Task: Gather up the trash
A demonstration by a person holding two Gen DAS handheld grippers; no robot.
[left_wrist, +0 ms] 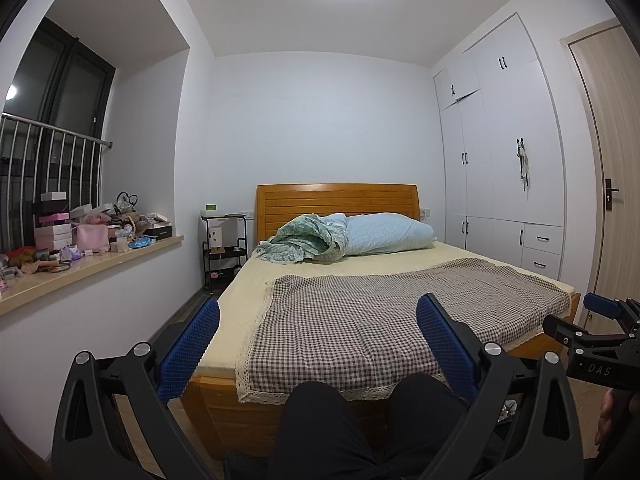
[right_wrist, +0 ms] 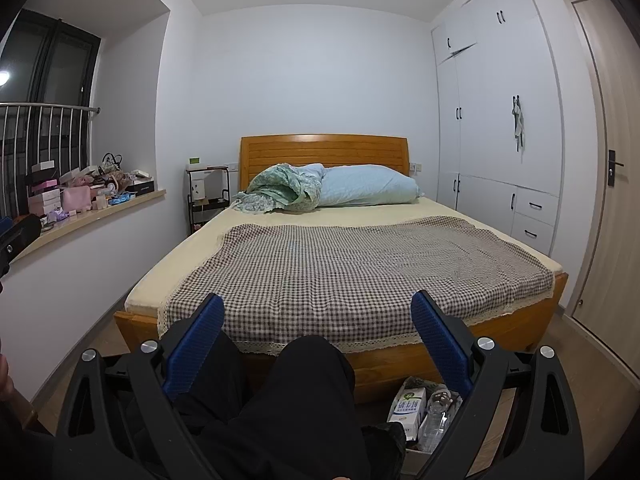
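In the right wrist view a white and green carton (right_wrist: 408,403) and a clear plastic bottle (right_wrist: 435,420) lie in a low box on the floor at the foot of the bed, just below and right of my knee. My right gripper (right_wrist: 318,334) hangs open above my lap, its right finger partly covering the bottle. My left gripper (left_wrist: 318,338) is also open and holds nothing, pointing at the bed. One blue pad (left_wrist: 600,306) of the right gripper shows at the right edge of the left wrist view. My legs (right_wrist: 304,392) in black trousers fill the bottom.
A wooden bed (right_wrist: 400,360) with a checked blanket (right_wrist: 352,268), a rolled quilt and a pillow stands ahead. A cluttered windowsill (left_wrist: 92,264) runs along the left, with a black cart (left_wrist: 224,248) beside the headboard. White wardrobes (left_wrist: 504,184) and a door (left_wrist: 616,200) are on the right.
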